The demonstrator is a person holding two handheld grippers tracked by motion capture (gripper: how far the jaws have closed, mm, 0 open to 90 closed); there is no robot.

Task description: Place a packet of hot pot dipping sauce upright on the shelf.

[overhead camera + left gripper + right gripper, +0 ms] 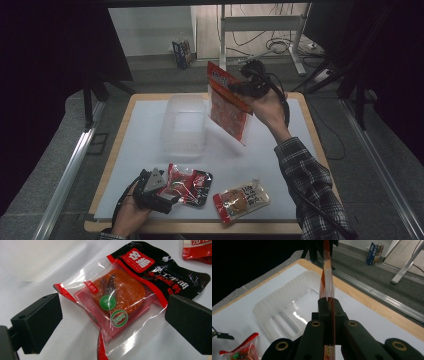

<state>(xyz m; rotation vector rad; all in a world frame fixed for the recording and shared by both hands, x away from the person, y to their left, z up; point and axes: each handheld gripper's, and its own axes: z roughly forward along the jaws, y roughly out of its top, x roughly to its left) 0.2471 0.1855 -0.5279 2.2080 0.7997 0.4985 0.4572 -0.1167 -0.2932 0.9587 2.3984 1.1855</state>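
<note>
My right gripper (pixel 246 90) is raised above the table's far side, shut on the edge of a red sauce packet (pixel 227 105) that hangs tilted beside a clear plastic container (pixel 182 125). In the right gripper view the packet (pixel 327 277) is edge-on between the closed jaws (pixel 330 302), over the container (pixel 287 312). Near the front edge my left gripper (pixel 167 192) rests open. A black-and-red sauce packet (pixel 120 295) lies flat on the white mat between its wide-apart jaws (pixel 112 325), untouched by the pads.
A third packet (pixel 242 197), orange with a red end, lies at the front right of the white mat (pixel 280 150). The wooden table rim (pixel 310 125) frames the mat. A small blue box (pixel 182 52) and desk legs (pixel 222 30) stand on the floor beyond.
</note>
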